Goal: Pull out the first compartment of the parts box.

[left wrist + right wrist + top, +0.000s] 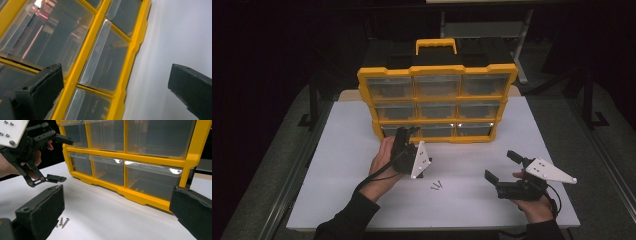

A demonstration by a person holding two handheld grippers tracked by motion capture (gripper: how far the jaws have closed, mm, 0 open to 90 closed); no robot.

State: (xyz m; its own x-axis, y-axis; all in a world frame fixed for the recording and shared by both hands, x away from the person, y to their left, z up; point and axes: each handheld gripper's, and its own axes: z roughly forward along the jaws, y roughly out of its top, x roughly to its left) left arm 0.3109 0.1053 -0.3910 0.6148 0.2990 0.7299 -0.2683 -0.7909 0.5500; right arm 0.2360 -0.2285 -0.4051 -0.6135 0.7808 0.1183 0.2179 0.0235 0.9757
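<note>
While the left tongs (408,134) stand spread just before the yellow drawer cabinet (437,102), likely about to pull its bottom-left drawer (390,129), the right tongs (502,167) wait spread; screws (436,186) lie between them.

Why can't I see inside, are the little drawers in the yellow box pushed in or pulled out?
Pushed in. Every clear drawer sits flush within the yellow box; none juts out.
</note>
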